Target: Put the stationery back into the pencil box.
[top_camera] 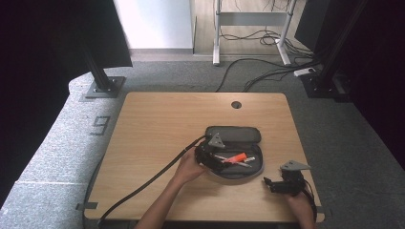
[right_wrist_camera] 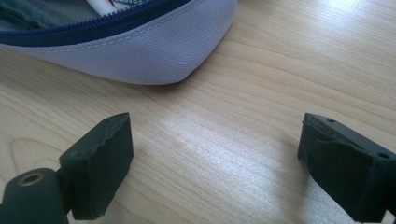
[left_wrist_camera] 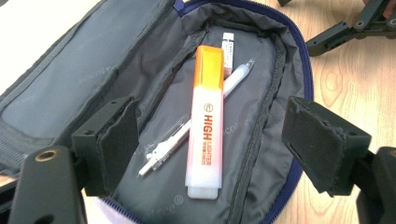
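Black pads of the left claw (left_wrist_camera: 205, 144) stand apart over the open pencil case (left_wrist_camera: 140, 74), clamped on nothing.
Packing looks like the step in hand: an orange highlighter (left_wrist_camera: 205, 116) lies loose in the lining, across a white pen (left_wrist_camera: 233, 79), with a small eraser (left_wrist_camera: 227, 51) beyond. Next, I judge, the lid flap wants folding over and the blue zipper (left_wrist_camera: 299, 60) drawing round, so one pad must catch the flap's edge without snagging the pen tip. Right claw (top_camera: 273, 183) rests apart and empty on the counter (top_camera: 157, 124), just beside the case's rounded end (right_wrist_camera: 154, 51). Bare wood lies to the left and far side; the near edge is close.
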